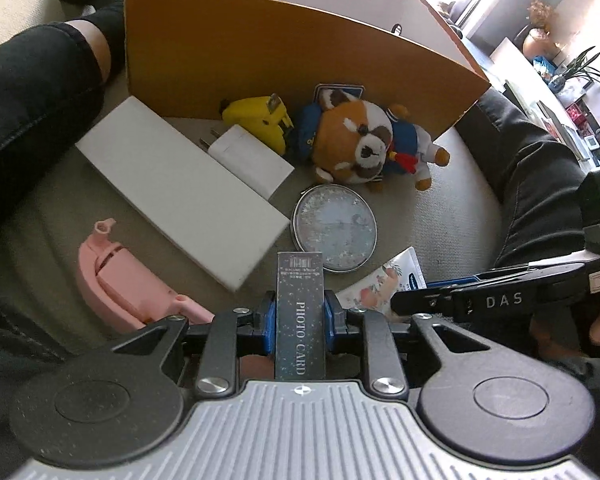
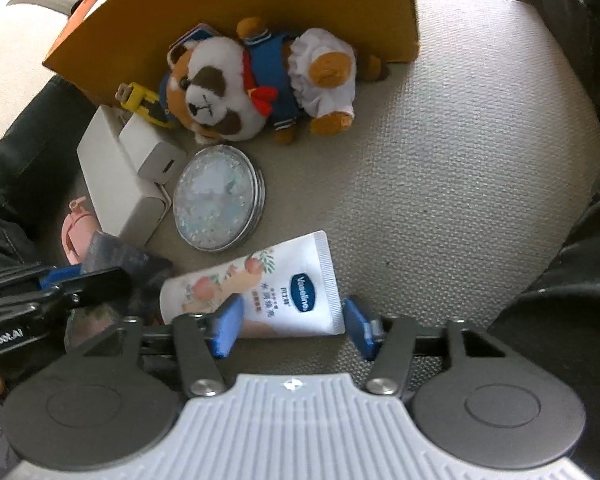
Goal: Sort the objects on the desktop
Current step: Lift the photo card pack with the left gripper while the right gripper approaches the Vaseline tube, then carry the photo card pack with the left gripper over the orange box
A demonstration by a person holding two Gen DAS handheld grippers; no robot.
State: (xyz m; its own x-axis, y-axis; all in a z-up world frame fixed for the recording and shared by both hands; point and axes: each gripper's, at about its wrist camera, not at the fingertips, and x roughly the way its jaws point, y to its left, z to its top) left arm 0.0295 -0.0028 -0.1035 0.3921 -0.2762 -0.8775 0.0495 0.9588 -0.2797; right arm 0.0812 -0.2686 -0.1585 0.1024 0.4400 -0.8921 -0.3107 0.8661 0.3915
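The left gripper (image 1: pixel 300 316) is clamped on a dark photo card box (image 1: pixel 299 312), its blue pads pressing both long sides. The right gripper (image 2: pixel 290 326) has its fingers apart around the crimped end of a Vaseline hand cream tube (image 2: pixel 256 288), which lies flat on the surface just near of the round glitter tin (image 2: pixel 218 196). The left pad looks to be at the tube's edge; the right pad stands just clear of it, so the tube is not yet gripped.

To take the tube well, the right gripper should probably settle a little lower so both pads meet the flat body, not the thin crimp, then close gently, since a soft tube will likely squash and slip under a hard squeeze. Lifting straight up would keep it off the tin and away from the left gripper, which sits close on the left.

The surface is a pale woven fabric cushion (image 2: pixel 440 184). At the far side stands an orange cardboard box (image 1: pixel 284 60), the likely place for sorted things. Against its wall lie a red panda plush (image 1: pixel 364 140) and a yellow tape measure (image 1: pixel 260 120); left of those are a white charger plug (image 1: pixel 248 160) resting on a long white box (image 1: pixel 180 200), and a pink handheld fan (image 1: pixel 120 276) nearer. The person's dark-trousered legs flank the pile. Beyond is a bright room with shelves and potted plants.
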